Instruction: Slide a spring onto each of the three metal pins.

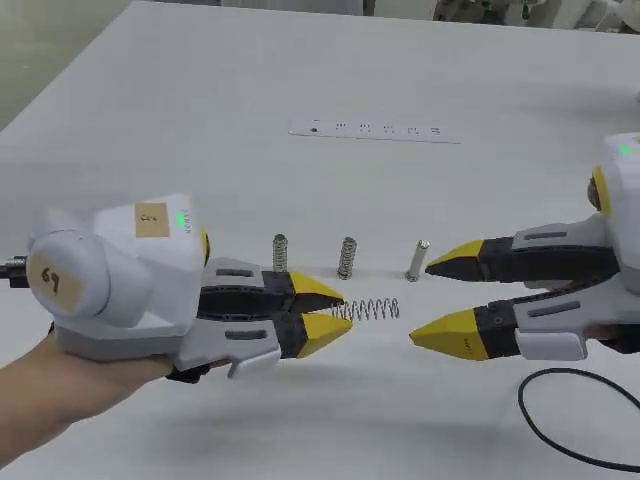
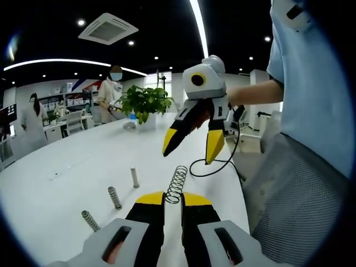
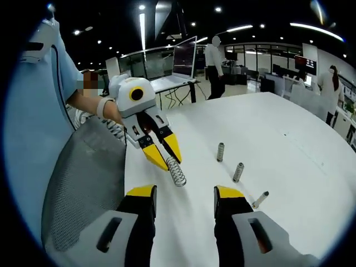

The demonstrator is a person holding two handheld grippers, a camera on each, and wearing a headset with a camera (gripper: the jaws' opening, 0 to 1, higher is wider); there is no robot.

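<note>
Nearest in the head view, a person's hand (image 1: 95,372) gripped the body of the left hand-held gripper (image 1: 338,313). At the near right a black cable (image 1: 521,408) looped on the white counter (image 1: 200,110). The left hand-held gripper's yellow-tipped jaws were clenched on 1 end of a loose spring (image 1: 366,309), which stuck out level toward the right. The right hand-held gripper (image 1: 422,302) faced it from the right, its jaws released and wide apart. Its tips sat just past the spring's free end without touching it.

Just behind them, 3 pins stood upright in a row. The left pin (image 1: 280,253) and the middle pin (image 1: 347,257) each had a spring around it. The right pin (image 1: 418,260) was bare and stood near the right hand-held gripper's upper tip. Farther back, a white strip (image 1: 375,130) lay flat across the counter.

The left gripper view looked along the counter past the spring to a potted plant (image 2: 143,103) at its far end, with a standing person (image 2: 113,89) beside it. The right gripper view looked the other way and took in a grey mesh surface (image 3: 83,183) close on the left and a monitor (image 3: 184,55) far behind.
</note>
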